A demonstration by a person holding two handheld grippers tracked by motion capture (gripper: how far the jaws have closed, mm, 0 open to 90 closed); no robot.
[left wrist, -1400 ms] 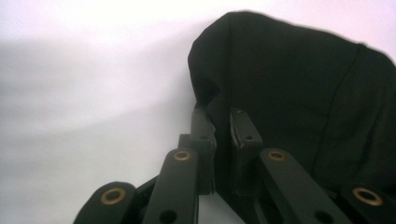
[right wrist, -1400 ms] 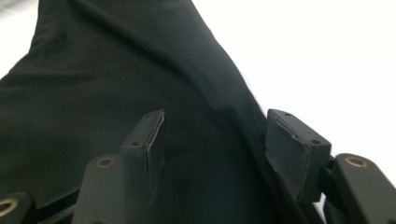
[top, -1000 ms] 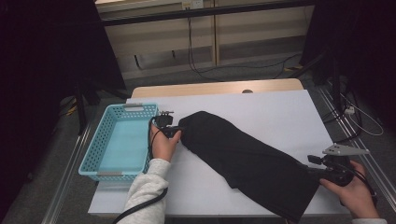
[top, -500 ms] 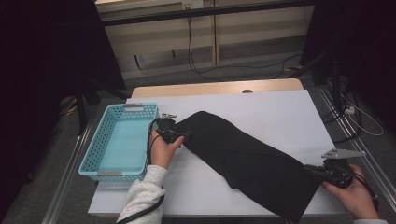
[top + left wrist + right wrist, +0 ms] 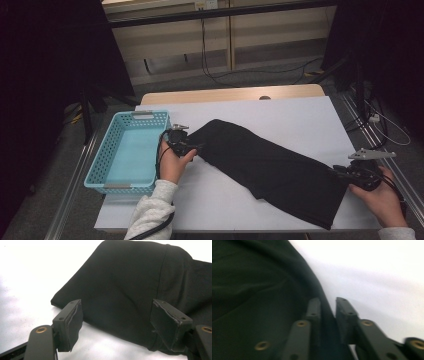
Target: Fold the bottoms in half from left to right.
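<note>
A long black cloth [image 5: 270, 170] lies folded and slanting across the white table [image 5: 280, 110], from the middle left to the front right. My left gripper [image 5: 194, 148] rests at its upper-left end. Its jaws have just been opening and now stand wide apart [image 5: 117, 320], with the cloth's [image 5: 125, 277] corner lying between them, untouched by the pads. My right gripper [image 5: 336, 171] is at the cloth's lower-right end. Its jaws have just been opening and stand a narrow gap apart [image 5: 328, 302]. The cloth's [image 5: 249, 290] edge runs between them.
A light blue mesh basket [image 5: 102, 150] stands empty at the table's left side, right beside my left hand. White tabletop shows behind the cloth and in front of it. Cables lie on the floor beyond the table.
Both hands stay almost where they were at the two ends of the cloth. The cloth lies as before.
</note>
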